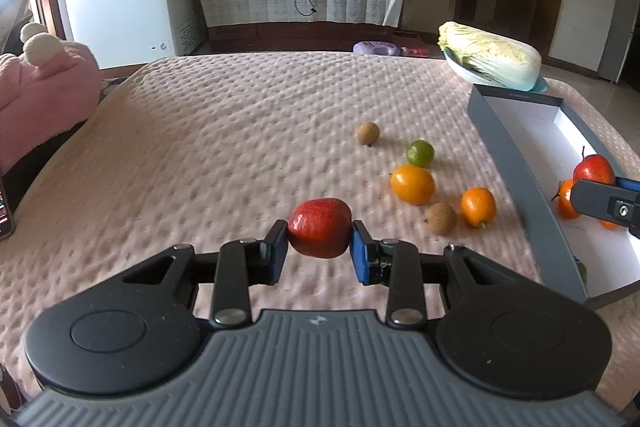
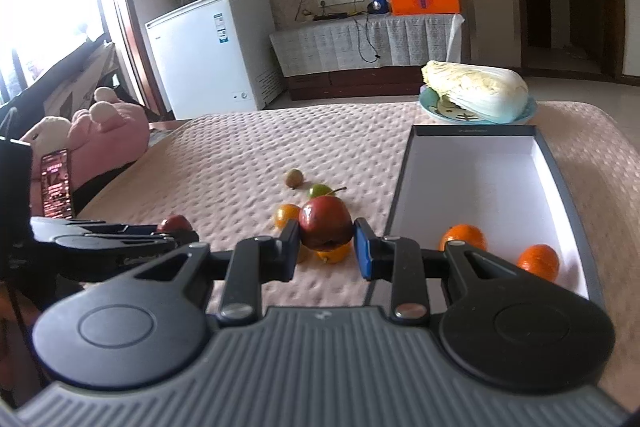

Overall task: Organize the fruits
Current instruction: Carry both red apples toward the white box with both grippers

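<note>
My left gripper (image 1: 319,239) is shut on a red fruit (image 1: 319,231), held just above the pink bedspread (image 1: 224,147). My right gripper (image 2: 326,241) is shut on a stemmed red apple (image 2: 325,221), raised beside the left edge of the grey box (image 2: 556,167). In the left wrist view that apple (image 1: 593,169) shows over the box (image 1: 516,163), with one right finger (image 1: 596,197) below it. Two oranges (image 2: 463,237) (image 2: 538,261) lie inside the box. Loose on the bed are a brown fruit (image 1: 368,133), a lime (image 1: 420,153), two oranges (image 1: 412,183) (image 1: 478,207) and another brown fruit (image 1: 441,218).
A cabbage (image 2: 476,89) on a blue plate (image 2: 528,109) sits beyond the box's far end. A pink plush toy (image 1: 44,83) lies at the bed's left edge. A phone screen (image 2: 58,187) glows at far left. A white freezer (image 1: 128,7) stands past the bed.
</note>
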Demonstrator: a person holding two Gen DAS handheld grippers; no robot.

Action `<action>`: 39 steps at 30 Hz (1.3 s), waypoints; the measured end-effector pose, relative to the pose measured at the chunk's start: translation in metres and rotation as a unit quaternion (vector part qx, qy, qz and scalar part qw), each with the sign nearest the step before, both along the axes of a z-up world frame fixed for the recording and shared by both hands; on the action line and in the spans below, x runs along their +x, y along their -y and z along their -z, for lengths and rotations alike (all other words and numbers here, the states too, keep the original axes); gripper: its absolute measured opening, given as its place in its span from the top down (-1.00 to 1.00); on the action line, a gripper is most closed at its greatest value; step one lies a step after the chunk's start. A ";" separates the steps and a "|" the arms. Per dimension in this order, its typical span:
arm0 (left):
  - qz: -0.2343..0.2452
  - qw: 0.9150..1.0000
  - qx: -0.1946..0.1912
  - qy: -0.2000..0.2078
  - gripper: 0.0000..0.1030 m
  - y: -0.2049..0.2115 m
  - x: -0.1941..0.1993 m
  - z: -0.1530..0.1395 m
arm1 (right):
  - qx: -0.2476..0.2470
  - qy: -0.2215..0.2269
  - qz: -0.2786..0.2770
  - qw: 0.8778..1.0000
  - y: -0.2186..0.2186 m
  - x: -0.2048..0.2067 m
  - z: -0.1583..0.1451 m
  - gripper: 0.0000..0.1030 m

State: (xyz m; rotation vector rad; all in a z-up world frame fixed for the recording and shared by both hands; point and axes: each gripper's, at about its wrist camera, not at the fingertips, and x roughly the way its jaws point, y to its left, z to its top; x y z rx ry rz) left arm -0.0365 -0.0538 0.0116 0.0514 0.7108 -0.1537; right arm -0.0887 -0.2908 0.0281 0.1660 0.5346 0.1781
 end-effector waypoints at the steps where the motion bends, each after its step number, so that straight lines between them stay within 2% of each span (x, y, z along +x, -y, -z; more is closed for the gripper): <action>1: 0.002 1.000 -0.002 0.000 0.25 0.002 0.000 0.000 | -0.001 0.000 0.002 1.000 0.002 -0.001 0.000 0.38; 25: 0.058 0.998 -0.012 0.010 0.25 0.061 -0.008 -0.001 | -0.008 -0.008 0.061 0.998 0.056 -0.023 0.001 0.38; 30: 0.077 0.997 -0.003 0.015 0.25 0.075 -0.012 -0.001 | -0.004 -0.012 0.077 0.997 0.069 -0.025 0.002 0.38; 39: 0.092 0.996 -0.010 0.018 0.25 0.087 -0.016 -0.003 | -0.007 -0.020 0.091 0.996 0.076 -0.023 0.005 0.38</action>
